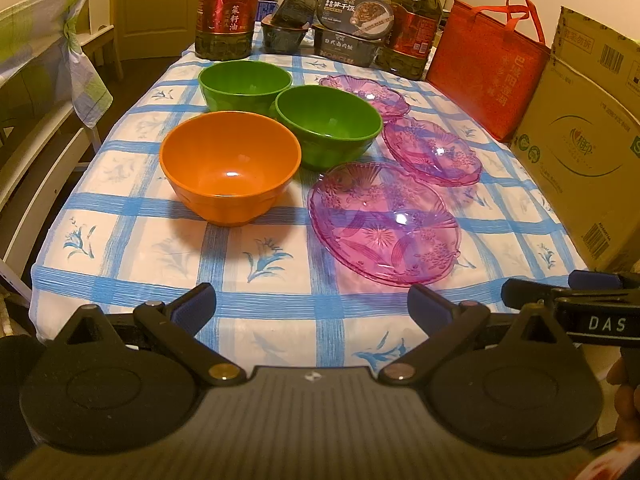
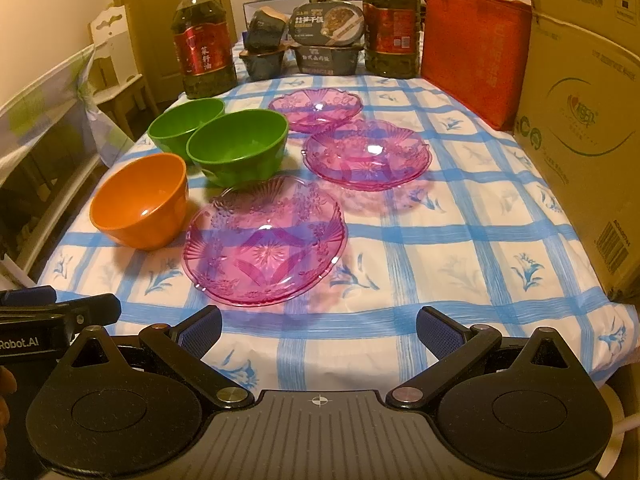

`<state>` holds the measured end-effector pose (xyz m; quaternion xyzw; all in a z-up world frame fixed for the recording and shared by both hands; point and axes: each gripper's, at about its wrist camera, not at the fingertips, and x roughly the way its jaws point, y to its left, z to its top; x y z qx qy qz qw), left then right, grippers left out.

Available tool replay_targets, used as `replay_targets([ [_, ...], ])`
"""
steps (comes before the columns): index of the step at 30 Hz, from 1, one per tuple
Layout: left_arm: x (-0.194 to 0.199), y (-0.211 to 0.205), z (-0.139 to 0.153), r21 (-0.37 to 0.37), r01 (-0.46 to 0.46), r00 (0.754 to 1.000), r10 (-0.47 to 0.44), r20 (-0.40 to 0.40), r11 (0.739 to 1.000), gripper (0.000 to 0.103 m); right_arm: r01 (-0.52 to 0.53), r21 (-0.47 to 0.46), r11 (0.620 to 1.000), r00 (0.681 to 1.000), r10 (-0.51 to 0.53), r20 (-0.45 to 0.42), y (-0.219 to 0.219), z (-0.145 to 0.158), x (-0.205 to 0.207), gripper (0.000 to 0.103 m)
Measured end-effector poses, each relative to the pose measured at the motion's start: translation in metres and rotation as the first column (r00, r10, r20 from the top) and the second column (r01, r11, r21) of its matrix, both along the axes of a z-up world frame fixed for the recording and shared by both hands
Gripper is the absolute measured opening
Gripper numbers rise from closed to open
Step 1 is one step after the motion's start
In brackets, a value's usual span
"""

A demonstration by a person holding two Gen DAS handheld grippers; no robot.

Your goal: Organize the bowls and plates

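Note:
An orange bowl (image 1: 230,168) (image 2: 140,200) stands near the table's left front. Behind it are two green bowls, a near one (image 1: 328,130) (image 2: 238,146) and a far one (image 1: 245,84) (image 2: 184,124). Three pink see-through plates lie in a row to their right: near (image 1: 384,222) (image 2: 264,240), middle (image 1: 432,150) (image 2: 366,154), far (image 1: 366,92) (image 2: 316,108). My left gripper (image 1: 312,310) hangs open over the front edge, nothing between its fingers. My right gripper (image 2: 318,330) is also open and empty, beside the left one.
The table has a blue-checked cloth (image 1: 280,264) (image 2: 460,240). At the back stand two oil bottles (image 1: 228,12) (image 2: 390,28) and stacked food boxes (image 1: 352,28). A red bag (image 1: 486,72) (image 2: 476,44) and a cardboard box (image 1: 584,144) (image 2: 580,120) line the right side. A chair (image 1: 48,80) is at left.

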<state>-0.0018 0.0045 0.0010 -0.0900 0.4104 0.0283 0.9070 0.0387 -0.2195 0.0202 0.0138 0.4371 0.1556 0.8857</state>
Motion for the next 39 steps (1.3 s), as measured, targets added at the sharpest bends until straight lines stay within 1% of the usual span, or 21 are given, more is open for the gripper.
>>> replay_targets([
  [20, -0.0018, 0.0011, -0.0023, -0.018, -0.01, 1.0, 0.01, -0.001, 1.0, 0.101, -0.003, 0.004, 1.0, 1.0, 0.003, -0.004, -0.0019, -0.0016, -0.0016, 0.102],
  [39, -0.0023, 0.0015, -0.0023, -0.02, -0.011, 1.0, 0.011, -0.001, 1.0, 0.101, -0.003, 0.007, 1.0, 1.0, 0.003, -0.005, -0.0023, -0.0051, -0.0043, 0.102],
])
